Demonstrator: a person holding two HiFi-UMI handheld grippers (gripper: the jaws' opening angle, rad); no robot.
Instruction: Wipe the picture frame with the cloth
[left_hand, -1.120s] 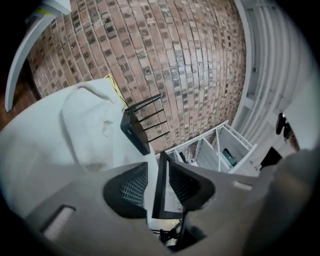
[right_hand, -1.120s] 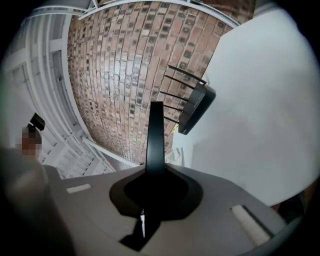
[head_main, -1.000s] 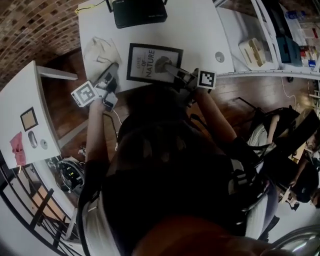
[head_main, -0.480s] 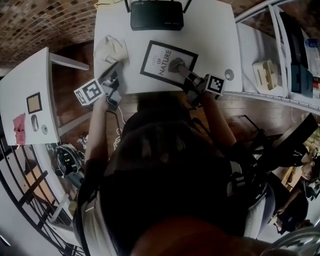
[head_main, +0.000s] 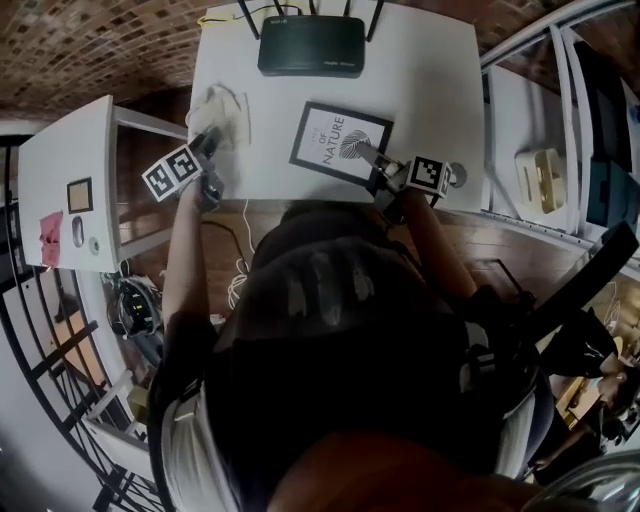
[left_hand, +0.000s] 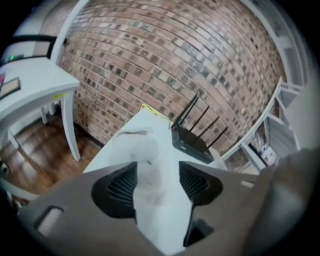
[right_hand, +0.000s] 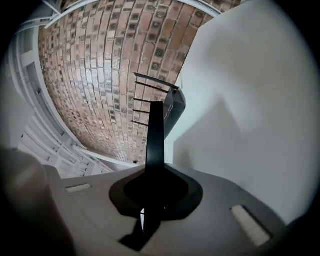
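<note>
Head view: the person is leaning over the white table (head_main: 430, 90), one tool in each hand.

Left claw (head_main: 208, 140): it is reaching down at the table's left part, onto the white crumpled cloth (head_main: 228, 108). In the left gripper view the left claw (left_hand: 157, 175) is standing apart, and its jaws have just been opening. The cloth (left_hand: 145, 150) is lying on the table (left_hand: 150, 120) and running up between the two ribbed pads. The pads are not pressing on it. Its square-marker cube (head_main: 172, 172) is showing just behind the jaws.

Right claw (head_main: 365, 155): it is sitting at the near right edge of the black-bordered rectangular picture frame (head_main: 335, 140), which is showing white print with dark lettering. The frame is resting mid-table, well apart from the cloth and nearer the person than the black flat router with antennas (head_main: 312, 45). In the right gripper view the right claw (right_hand: 152, 187) is clamping together on the frame's thin black edge (right_hand: 155, 135), seen edge-on and running straight away from the jaws. Whether the frame is lying fully flat cannot be told.

Surroundings: the router (left_hand: 192, 142) is sitting at the table's far edge, against the brick wall (left_hand: 165, 55). It is also showing beyond the frame in the right gripper view (right_hand: 172, 110), beside the table surface (right_hand: 250, 100).
</note>
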